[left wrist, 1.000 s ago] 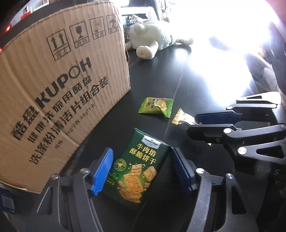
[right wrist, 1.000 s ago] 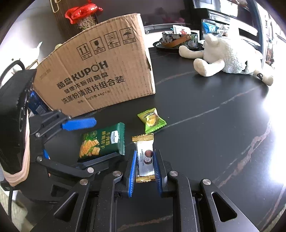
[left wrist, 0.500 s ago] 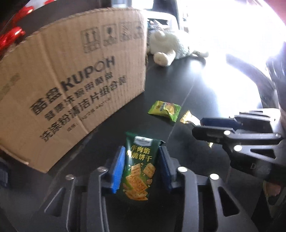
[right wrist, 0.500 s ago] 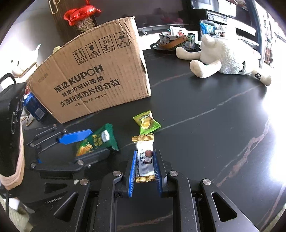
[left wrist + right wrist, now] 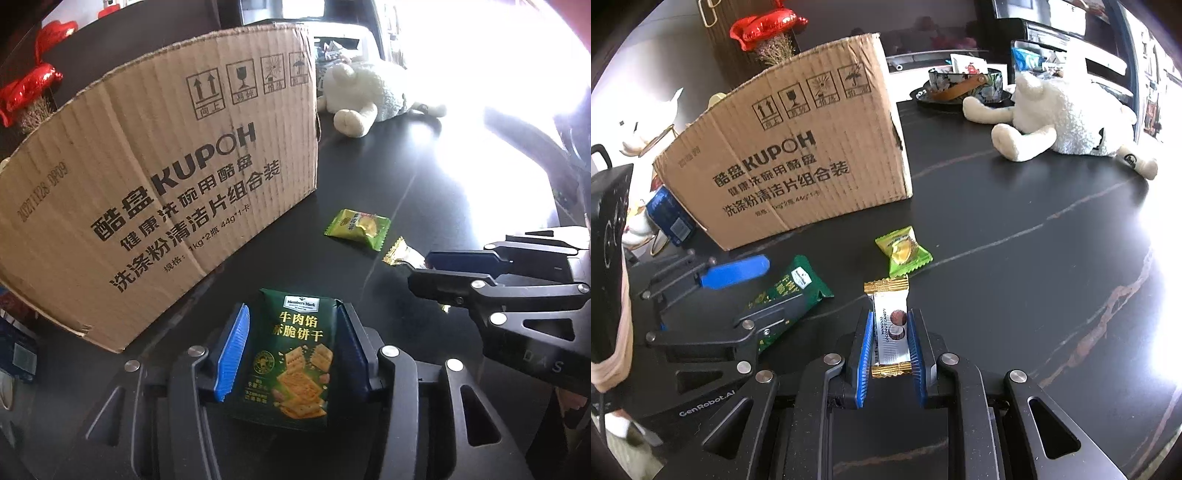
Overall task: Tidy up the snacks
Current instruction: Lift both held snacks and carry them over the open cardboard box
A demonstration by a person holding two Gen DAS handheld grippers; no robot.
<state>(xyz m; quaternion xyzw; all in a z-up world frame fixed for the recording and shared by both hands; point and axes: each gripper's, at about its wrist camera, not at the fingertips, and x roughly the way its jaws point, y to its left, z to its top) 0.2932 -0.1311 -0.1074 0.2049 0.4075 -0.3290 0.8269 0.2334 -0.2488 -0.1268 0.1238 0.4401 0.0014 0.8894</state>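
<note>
On the black marble-veined tabletop (image 5: 1015,221), two hand-held grippers work side by side in front of a brown KUPOH cardboard box (image 5: 166,177). The left gripper (image 5: 291,350) has its blue pads (image 5: 232,350) on either side of a dark green beef cracker packet (image 5: 295,354); its jaws are opening, with the packet between them, the right pad against the packet's edge and a sliver of gap showing beside the left pad. In the right wrist view that packet (image 5: 790,291) is tilted, one end sticking out past the left gripper's fingers. The right gripper (image 5: 890,347) is clamped on a white sweet wrapper with gold crimped ends (image 5: 888,328), held lengthwise between its blue pads. A light green durian candy packet (image 5: 903,251) lies flat on the table just beyond the white wrapper, apart from both grippers. Farther back, a white plush lamb (image 5: 1060,118) lies on its side, and a red foil ornament (image 5: 761,27) stands behind the box.
</note>
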